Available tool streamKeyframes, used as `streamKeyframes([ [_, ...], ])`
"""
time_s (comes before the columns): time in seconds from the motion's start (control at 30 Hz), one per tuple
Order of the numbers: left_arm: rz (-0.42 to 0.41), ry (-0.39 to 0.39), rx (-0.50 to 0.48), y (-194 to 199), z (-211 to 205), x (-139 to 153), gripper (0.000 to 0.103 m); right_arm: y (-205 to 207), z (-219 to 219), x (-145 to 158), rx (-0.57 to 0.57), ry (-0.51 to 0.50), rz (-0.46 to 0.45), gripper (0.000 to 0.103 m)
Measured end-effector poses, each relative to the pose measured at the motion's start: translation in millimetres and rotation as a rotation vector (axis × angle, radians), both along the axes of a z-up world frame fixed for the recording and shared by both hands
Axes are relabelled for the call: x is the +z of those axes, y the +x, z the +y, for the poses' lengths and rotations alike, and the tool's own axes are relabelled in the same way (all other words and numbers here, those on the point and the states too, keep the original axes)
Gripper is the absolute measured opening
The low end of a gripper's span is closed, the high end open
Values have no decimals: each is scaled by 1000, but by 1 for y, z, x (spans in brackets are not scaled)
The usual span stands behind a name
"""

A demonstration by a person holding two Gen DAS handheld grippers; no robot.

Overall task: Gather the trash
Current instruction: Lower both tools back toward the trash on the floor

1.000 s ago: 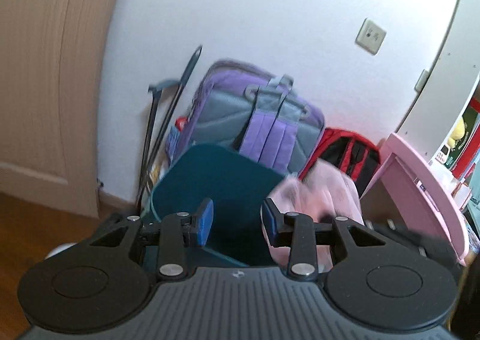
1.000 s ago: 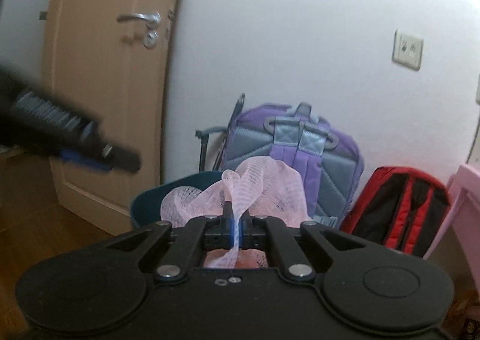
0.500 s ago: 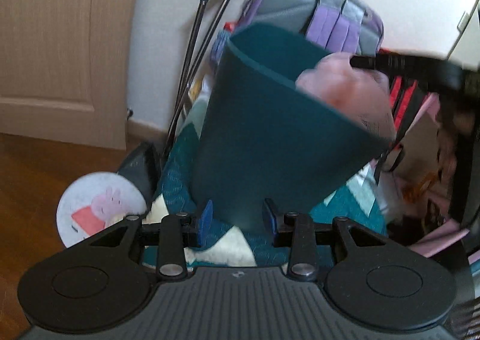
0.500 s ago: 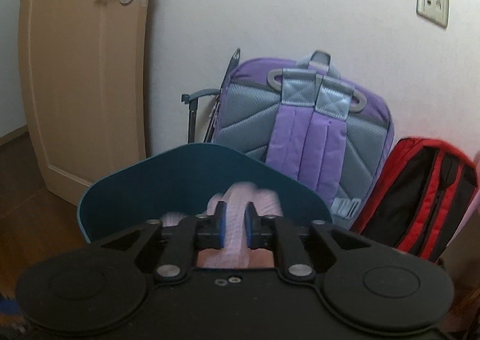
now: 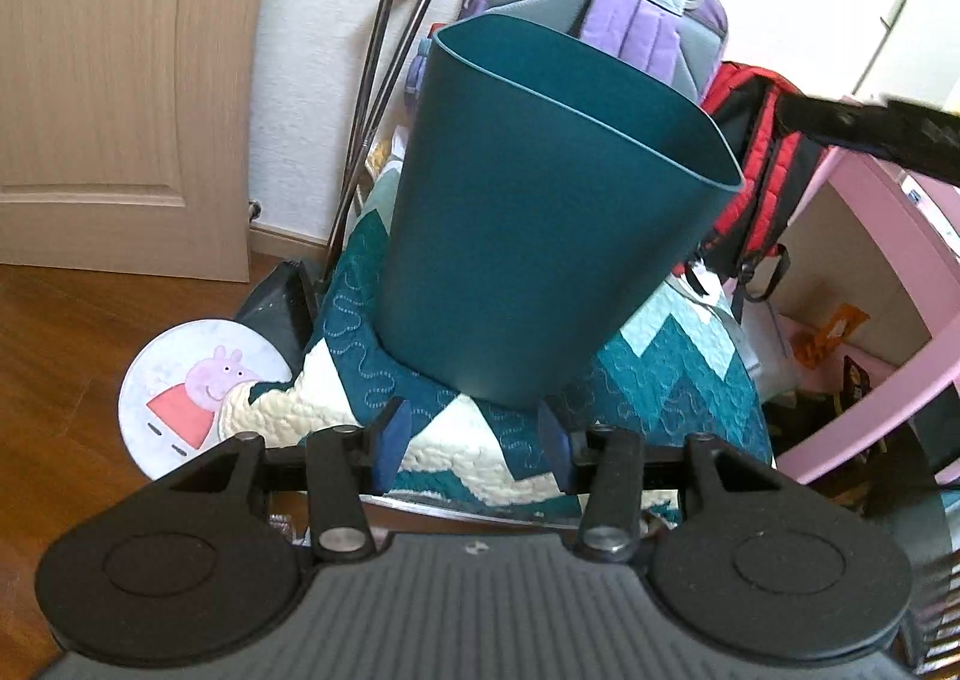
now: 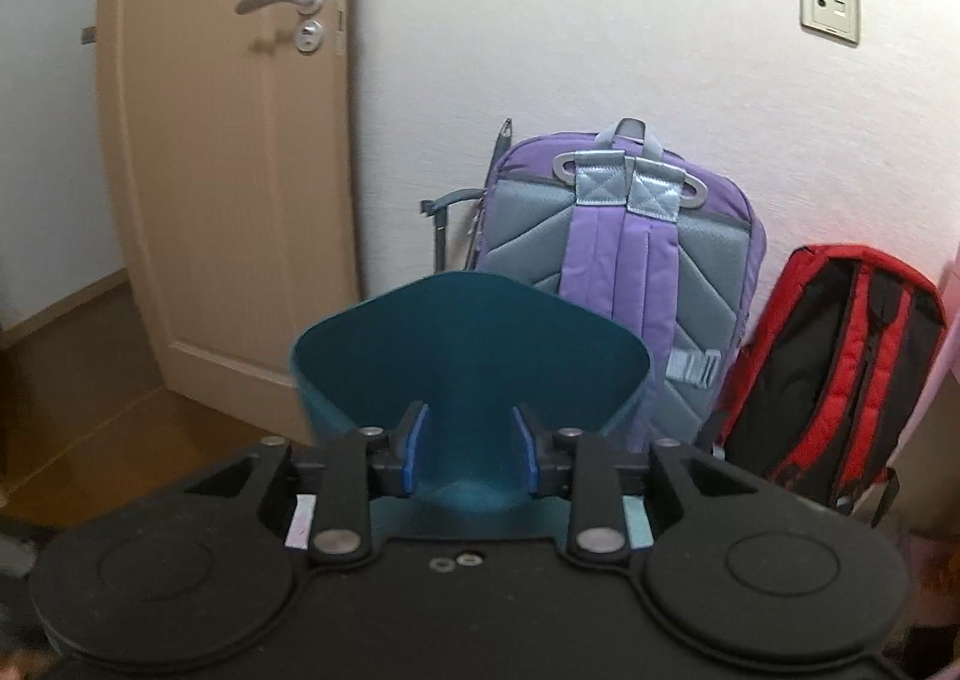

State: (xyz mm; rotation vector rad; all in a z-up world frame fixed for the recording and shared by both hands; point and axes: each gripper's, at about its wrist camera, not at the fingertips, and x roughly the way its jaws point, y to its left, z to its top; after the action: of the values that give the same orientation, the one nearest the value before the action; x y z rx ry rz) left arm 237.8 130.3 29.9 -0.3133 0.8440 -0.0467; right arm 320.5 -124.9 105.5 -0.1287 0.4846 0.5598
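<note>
Opening over the teal bin (image 6: 468, 356), right gripper (image 6: 469, 449) holds nothing.

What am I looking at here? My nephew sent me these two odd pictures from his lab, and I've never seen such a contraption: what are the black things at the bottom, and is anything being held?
No robot here: a person holds a two-finger gripper in each hand, each with a wide-angle camera looking along its fingers. The black shapes are the grippers themselves.

The left gripper looks down at a teal waste bin standing on a teal-and-white quilt. The right gripper looks over the same bin's rim toward the wall.

Behind the bin lean a purple backpack and a red one; a door stands left.

Both grippers' jaws are opening and nothing is between them. The bin's inside is hidden.
</note>
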Motion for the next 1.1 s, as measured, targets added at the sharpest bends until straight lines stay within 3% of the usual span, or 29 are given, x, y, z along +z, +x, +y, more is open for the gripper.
streamKeyframes([
  [0.1, 4, 8, -9, -13, -4, 2, 47, -29, -17, -6, 18, 7, 16, 32],
  [0.2, 6, 22, -9, -25, -9, 1, 67, -53, -33, -19, 27, 15, 47, 33],
  [0.37, 26, 36, -21, -40, -19, -11, 70, -82, -52, -52, 37, 33, 128, 42],
  [0.43, 42, 34, -24, -43, -22, -19, 78, -93, -57, -68, 40, 15, 157, 43],
  [0.57, 71, 31, -28, -43, -29, -37, 81, -107, -61, -101, 45, -4, 204, 47],
  [0.87, 156, 73, -47, -24, -46, -107, 88, -106, -63, -193, 52, 49, 351, 52],
  [1.1, 329, 111, -101, 12, -60, -193, 88, -79, -61, -300, -10, -11, 555, 52],
])
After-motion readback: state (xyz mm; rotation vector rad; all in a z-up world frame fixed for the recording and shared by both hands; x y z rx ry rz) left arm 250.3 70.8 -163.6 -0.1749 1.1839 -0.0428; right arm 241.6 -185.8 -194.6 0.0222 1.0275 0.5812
